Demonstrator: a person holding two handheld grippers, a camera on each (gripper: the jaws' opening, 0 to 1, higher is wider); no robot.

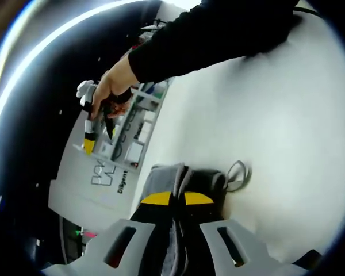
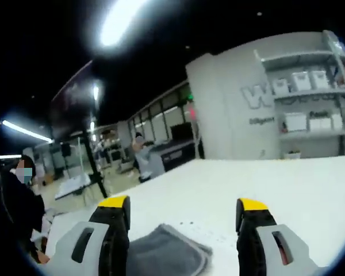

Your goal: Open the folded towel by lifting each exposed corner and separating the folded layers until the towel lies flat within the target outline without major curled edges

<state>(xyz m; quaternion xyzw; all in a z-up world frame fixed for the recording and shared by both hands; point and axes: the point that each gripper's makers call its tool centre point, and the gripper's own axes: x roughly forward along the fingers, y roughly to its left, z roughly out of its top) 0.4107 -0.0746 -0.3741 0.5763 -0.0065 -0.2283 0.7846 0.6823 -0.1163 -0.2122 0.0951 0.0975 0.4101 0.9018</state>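
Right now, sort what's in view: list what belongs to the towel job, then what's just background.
For the job:
- towel, grey, on the white table
- left gripper, shut on grey cloth, apparently that towel
- right gripper, open, above the towel's edge

Background:
- shelves with white bins
- wall lettering
- ceiling lights
- person's sleeve and hand

The left gripper (image 1: pixel 177 198) is pinching its yellow-tipped jaws nearly together, with grey cloth caught between them. The right gripper (image 2: pixel 184 208) is holding its jaws wide apart, gripping nothing. In the left gripper view, a black-sleeved arm (image 1: pixel 218 34) is reaching across, its hand (image 1: pixel 110 89) wrapping around the other gripper far off.
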